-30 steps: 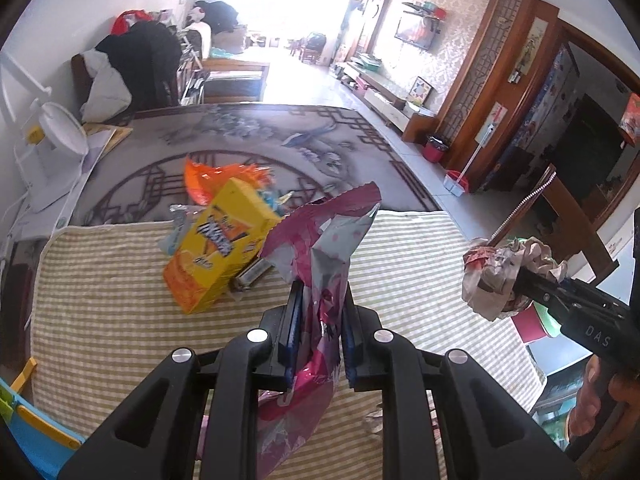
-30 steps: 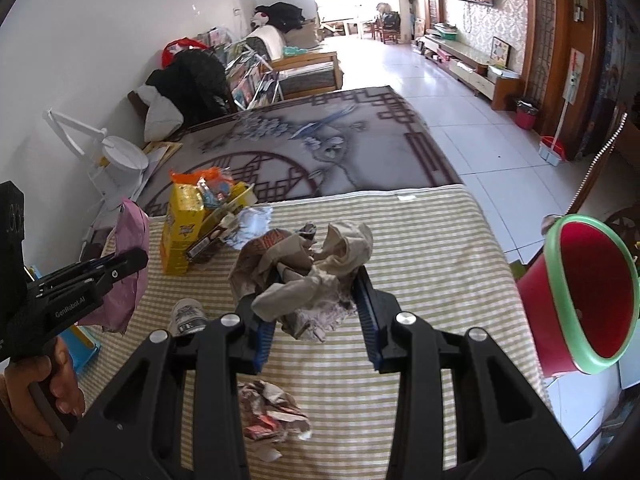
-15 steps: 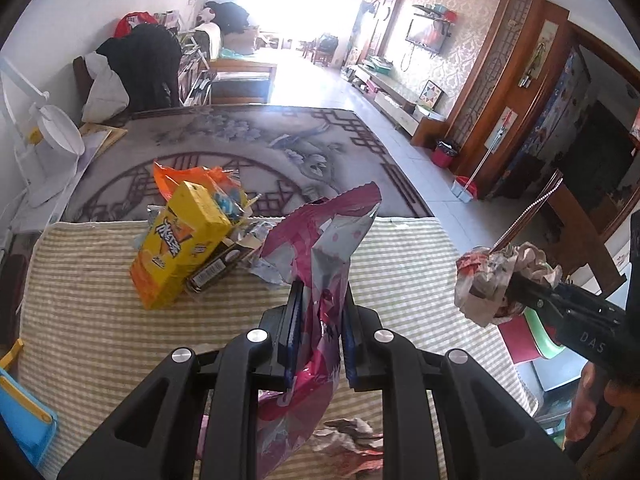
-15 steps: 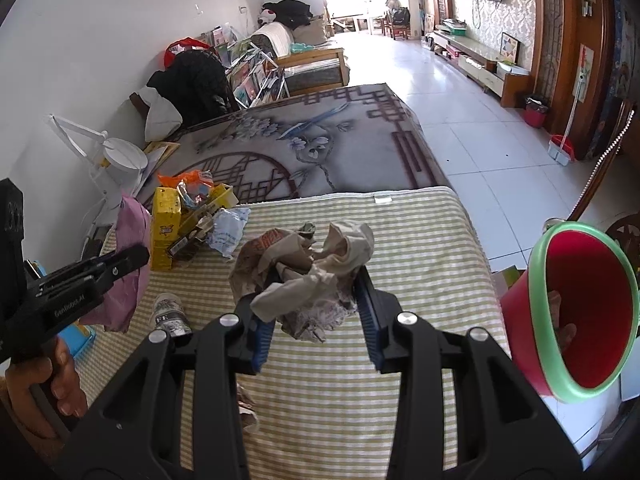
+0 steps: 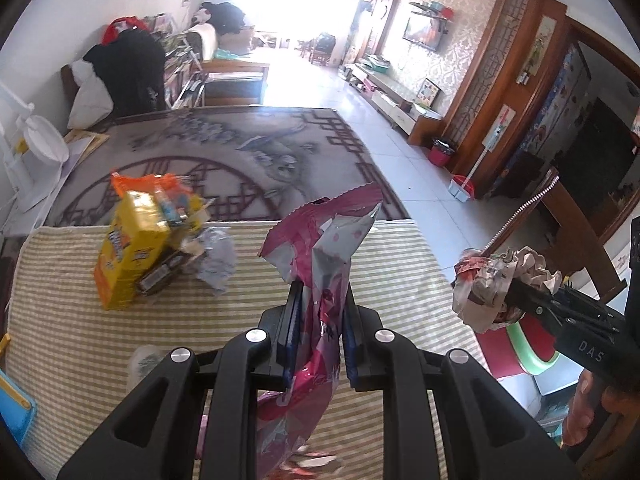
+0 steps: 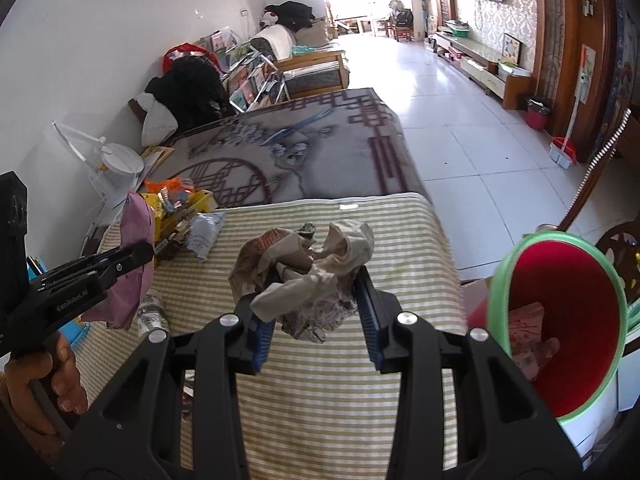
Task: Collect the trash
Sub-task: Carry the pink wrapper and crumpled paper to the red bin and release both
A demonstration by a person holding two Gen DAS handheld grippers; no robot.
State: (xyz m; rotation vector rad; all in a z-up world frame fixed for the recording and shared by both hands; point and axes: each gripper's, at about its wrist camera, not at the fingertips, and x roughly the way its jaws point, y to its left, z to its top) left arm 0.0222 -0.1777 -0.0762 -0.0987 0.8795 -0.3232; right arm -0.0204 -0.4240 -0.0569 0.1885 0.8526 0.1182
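Collection is judged partly complete. Left of both claws, a yellow snack box [image 5: 128,252] with wrappers and a small bottle [image 6: 152,312] remain on the striped tablecloth [image 6: 320,380]. The left gripper [image 5: 318,320] is clamped on a pink foil bag [image 5: 320,248]. The right gripper [image 6: 316,304] is clamped on a crumpled paper wad [image 6: 304,268]. Right of it, the red bin [image 6: 560,320] holds some trash; no obstruction shows between wad and bin.

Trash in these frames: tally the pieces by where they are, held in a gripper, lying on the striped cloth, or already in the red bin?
Held: 2, pink wrapper, crumpled paper wad
On cloth: cannot count exactly; pile around yellow box, small bottle
In red bin: some scraps, count unclear
Total: cannot give exactly
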